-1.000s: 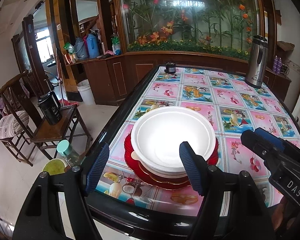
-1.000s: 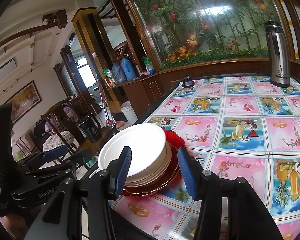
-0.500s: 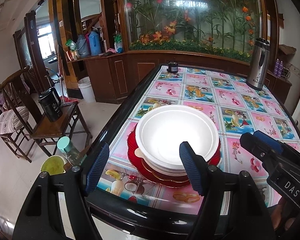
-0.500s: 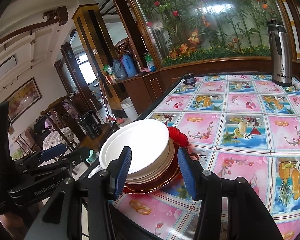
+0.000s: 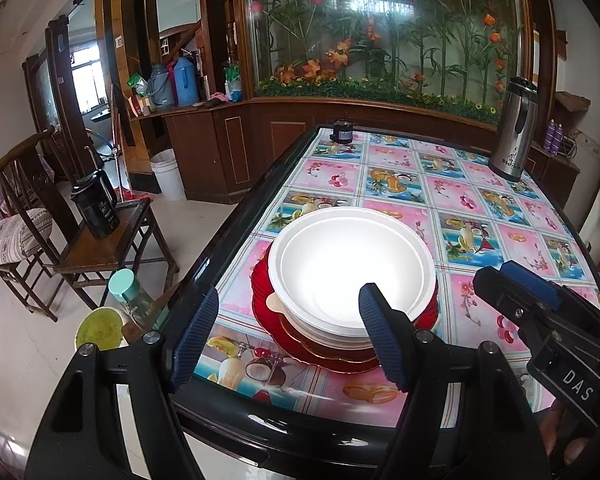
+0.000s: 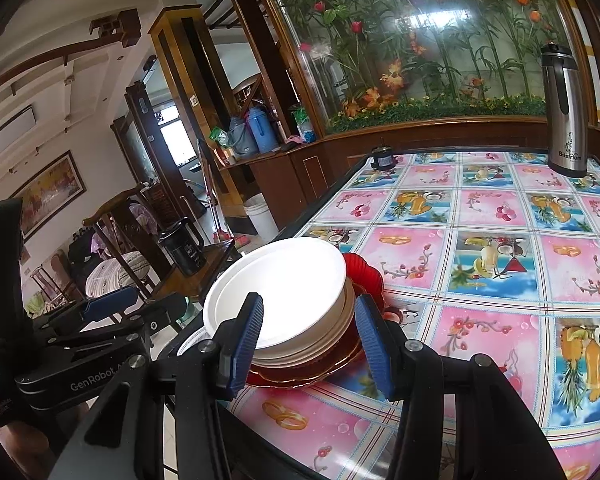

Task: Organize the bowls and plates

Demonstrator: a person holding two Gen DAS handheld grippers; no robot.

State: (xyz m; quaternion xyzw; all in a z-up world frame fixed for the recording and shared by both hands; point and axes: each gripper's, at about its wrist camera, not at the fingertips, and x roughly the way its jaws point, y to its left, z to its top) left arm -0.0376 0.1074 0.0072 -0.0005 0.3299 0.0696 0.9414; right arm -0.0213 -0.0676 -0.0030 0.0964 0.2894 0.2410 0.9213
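Observation:
A stack of white bowls (image 5: 352,268) sits on red plates (image 5: 332,354) near the table's front left edge; the bowls (image 6: 284,292) and a red plate (image 6: 366,274) also show in the right wrist view. My left gripper (image 5: 290,338) is open and empty, held just short of the stack. My right gripper (image 6: 308,344) is open and empty, its fingers either side of the stack's near rim, apart from it. Each gripper shows in the other's view, the right one (image 5: 540,312) and the left one (image 6: 100,320).
The table (image 5: 440,200) has a fruit-pattern cloth. A steel thermos (image 5: 516,132) stands at the far right and a small dark jar (image 5: 342,131) at the far edge. Left of the table are a wooden chair with a black kettle (image 5: 96,204) and a bottle (image 5: 130,288).
Both grippers have drawn slightly closer to the stack; the view has tilted a little. The stack has not moved and both grippers stay open.

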